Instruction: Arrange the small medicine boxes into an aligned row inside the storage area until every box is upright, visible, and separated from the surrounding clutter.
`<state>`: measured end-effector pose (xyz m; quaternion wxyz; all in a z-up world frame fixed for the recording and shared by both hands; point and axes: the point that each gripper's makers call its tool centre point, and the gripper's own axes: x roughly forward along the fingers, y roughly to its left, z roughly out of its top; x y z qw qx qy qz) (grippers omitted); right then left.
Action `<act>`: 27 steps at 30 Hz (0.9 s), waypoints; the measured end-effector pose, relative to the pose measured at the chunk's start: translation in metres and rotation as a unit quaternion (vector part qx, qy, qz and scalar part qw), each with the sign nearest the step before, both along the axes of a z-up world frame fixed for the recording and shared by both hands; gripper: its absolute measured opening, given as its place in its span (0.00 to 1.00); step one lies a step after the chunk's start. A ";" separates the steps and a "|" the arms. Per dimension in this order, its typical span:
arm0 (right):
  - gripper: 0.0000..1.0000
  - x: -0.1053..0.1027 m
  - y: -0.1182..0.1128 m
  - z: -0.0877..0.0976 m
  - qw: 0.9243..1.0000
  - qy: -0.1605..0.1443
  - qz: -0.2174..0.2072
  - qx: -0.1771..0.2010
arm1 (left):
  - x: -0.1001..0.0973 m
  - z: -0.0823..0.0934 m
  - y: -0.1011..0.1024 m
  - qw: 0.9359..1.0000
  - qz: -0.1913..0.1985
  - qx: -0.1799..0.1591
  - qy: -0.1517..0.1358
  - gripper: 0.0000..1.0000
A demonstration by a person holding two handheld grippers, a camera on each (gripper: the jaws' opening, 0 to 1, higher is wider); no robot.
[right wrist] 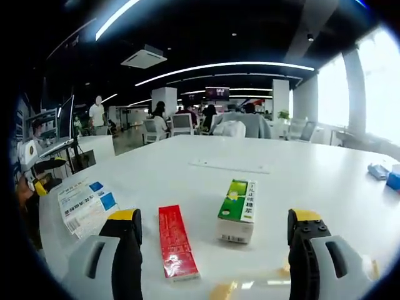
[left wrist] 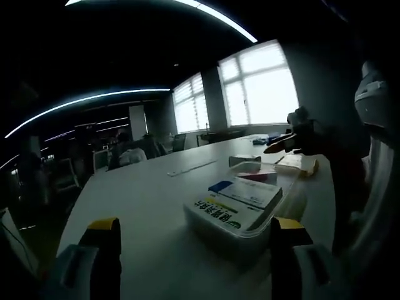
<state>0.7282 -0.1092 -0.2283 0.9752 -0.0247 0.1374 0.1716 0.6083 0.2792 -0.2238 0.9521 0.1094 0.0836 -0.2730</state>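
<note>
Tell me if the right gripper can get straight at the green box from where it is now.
Probably yes. The right gripper is open, and the green box lies on the white table just ahead, between its jaws. The red box lies apart to its left, so nothing blocks the approach.

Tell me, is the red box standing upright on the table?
No, the red box lies flat on the white table, beside the green box.
</note>
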 end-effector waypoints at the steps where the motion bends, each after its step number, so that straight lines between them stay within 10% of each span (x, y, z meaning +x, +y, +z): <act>1: 0.95 0.001 0.000 0.000 1.000 0.000 0.001 0.000 | 0.000 0.000 0.000 1.000 0.000 -0.001 0.000 1.00; 27: 0.78 0.047 -0.014 -0.047 0.997 0.009 -0.072 0.001 | -0.009 -0.005 -0.005 1.000 -0.011 0.012 0.013 0.97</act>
